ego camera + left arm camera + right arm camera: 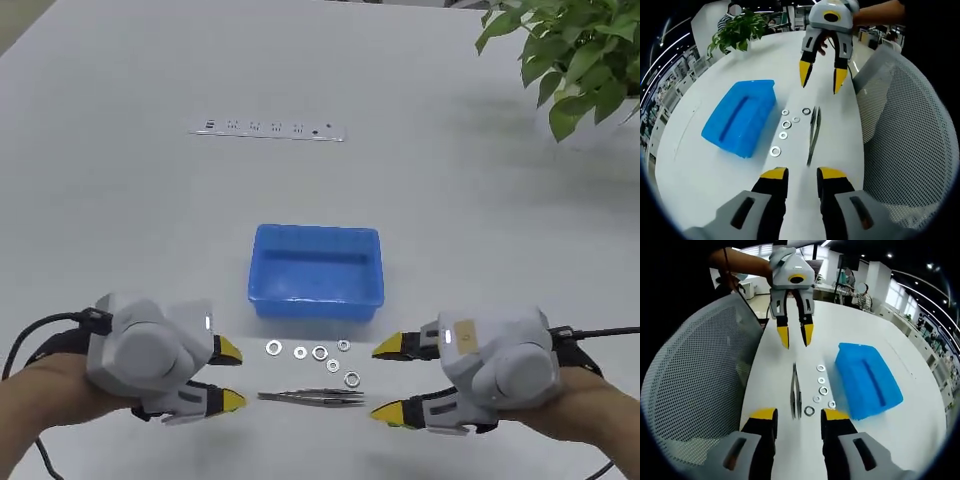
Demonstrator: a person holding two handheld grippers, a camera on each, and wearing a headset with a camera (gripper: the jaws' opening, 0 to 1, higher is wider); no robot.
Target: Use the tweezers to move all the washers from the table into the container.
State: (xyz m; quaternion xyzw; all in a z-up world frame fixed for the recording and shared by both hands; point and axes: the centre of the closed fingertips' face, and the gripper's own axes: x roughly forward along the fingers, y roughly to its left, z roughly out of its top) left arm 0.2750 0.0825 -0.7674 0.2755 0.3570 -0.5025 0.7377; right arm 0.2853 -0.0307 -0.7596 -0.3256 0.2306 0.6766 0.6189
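Six washers [320,353] on the counter [150,220] beside one tweezers [312,397], near one blue container [316,290]. Left hand-held gripper [238,378] parted, empty; right hand-held gripper [376,382] likewise.

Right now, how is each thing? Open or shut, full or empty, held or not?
Left gripper: open, holding nothing.
Right gripper: open, holding nothing.
Tweezers: lying flat, not held.
Bin: upright, empty.
Washers: six, loose, outside the Bin.
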